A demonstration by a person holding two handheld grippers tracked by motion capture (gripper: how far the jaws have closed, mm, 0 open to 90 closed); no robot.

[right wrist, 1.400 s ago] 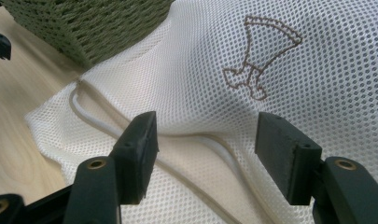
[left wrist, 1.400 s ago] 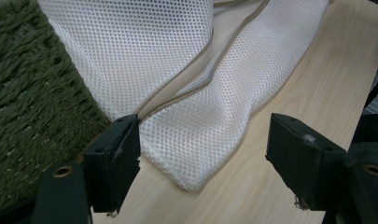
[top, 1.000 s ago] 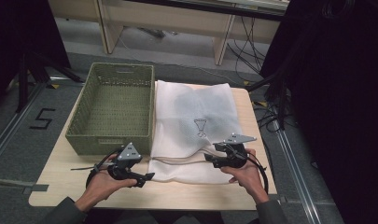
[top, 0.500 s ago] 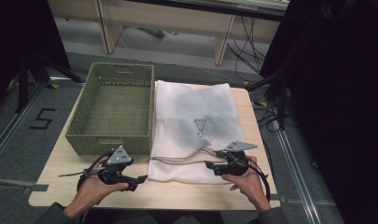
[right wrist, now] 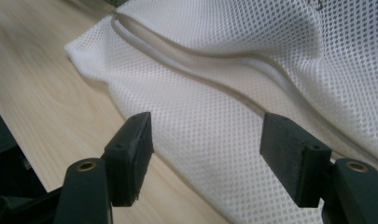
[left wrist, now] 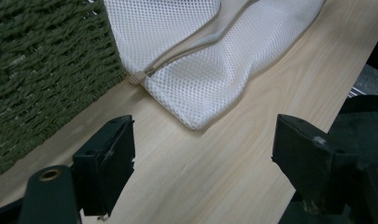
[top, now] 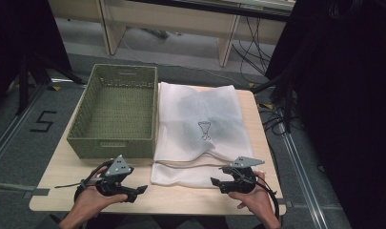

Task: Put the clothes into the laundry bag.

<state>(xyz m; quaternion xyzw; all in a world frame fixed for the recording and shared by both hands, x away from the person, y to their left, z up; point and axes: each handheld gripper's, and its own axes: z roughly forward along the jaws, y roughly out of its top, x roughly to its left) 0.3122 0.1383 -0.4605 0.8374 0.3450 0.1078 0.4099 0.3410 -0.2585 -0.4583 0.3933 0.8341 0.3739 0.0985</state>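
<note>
A pale wooden surface (top: pixel 62 167) stands on grey flooring – a white mesh bag (top: pixel 200 124) lies flat beside a green woven basket (top: pixel 115 114). Left gripper (top: pixel 138 191) and right gripper (top: pixel 217 182) hover near the bag's front edge, fingers spread, pinching nothing.

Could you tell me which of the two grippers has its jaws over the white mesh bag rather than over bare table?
The right gripper: its open jaws reach over the near edge of the mesh bag. The left gripper is also open but sits above bare table, short of the bag's corner.
</note>
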